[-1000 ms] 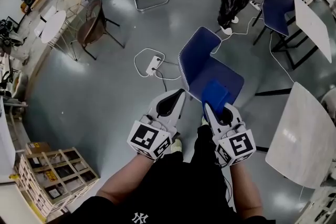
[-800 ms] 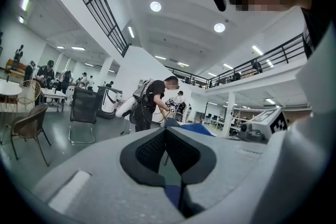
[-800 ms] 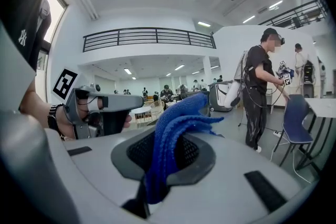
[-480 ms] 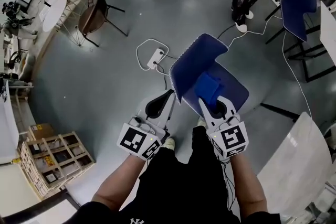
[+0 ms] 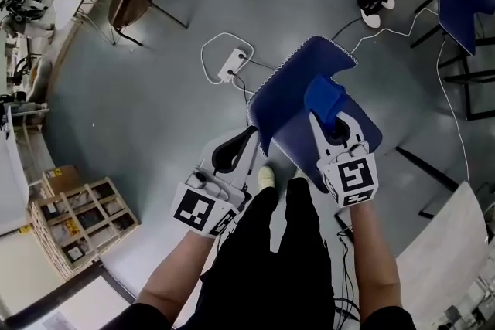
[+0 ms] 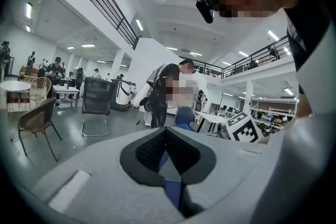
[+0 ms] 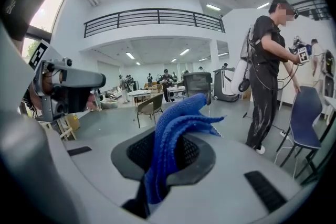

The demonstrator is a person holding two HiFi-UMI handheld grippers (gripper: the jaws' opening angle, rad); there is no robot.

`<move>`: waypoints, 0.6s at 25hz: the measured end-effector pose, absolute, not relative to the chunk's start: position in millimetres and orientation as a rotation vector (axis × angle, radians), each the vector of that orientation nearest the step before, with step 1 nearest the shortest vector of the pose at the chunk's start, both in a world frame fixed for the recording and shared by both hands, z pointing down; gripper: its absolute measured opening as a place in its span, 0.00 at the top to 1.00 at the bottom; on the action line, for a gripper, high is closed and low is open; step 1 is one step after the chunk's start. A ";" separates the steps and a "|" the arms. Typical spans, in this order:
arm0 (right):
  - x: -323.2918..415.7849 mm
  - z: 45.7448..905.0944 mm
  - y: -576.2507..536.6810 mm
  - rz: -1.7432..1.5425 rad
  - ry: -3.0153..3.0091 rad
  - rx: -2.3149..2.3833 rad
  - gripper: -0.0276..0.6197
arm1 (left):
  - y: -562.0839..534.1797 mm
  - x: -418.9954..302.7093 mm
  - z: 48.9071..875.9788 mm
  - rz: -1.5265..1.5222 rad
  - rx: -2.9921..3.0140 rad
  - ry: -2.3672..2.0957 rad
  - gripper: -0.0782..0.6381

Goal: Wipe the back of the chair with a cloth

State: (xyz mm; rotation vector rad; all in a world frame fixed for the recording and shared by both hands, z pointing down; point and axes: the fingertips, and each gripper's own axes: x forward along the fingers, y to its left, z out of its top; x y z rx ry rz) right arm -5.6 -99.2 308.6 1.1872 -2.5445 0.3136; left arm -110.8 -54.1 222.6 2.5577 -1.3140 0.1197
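Now, in the head view, the right gripper [image 5: 325,120] is holding the blue cloth [image 5: 325,96] over the blue chair [image 5: 286,93] at mid-frame, probably to reach the chair's back. The left gripper [image 5: 249,137] is hanging by the chair's left edge. In the left gripper view, its jaws are resting together, holding nothing. In the right gripper view, the jaws are squeezing the cloth, likely so it is not slipping during wiping.

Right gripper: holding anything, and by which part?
Blue cloth, pinched at its bunched end in the shut right gripper; rest sticks out past the jaws.
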 end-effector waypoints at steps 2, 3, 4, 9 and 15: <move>-9.8 326.0 -111.2 0.285 -2.526 1.207 0.86 | -60.8 -116.6 236.9 0.122 2.572 -1.308 0.88; -11.2 333.4 -117.7 0.269 -2.516 1.220 0.86 | -64.0 -119.0 243.3 0.122 2.580 -1.303 0.88; -11.7 340.0 -124.8 0.254 -2.505 1.237 0.86 | -67.1 -120.7 249.9 0.122 2.587 -1.296 0.88; -1.8 362.7 -166.9 0.206 -2.472 1.345 0.86 | -81.1 -124.2 281.6 0.137 2.586 -1.279 0.88; 15.9 385.4 -221.2 0.163 -2.457 1.459 0.86 | -91.1 -129.7 302.1 0.130 2.564 -1.305 0.88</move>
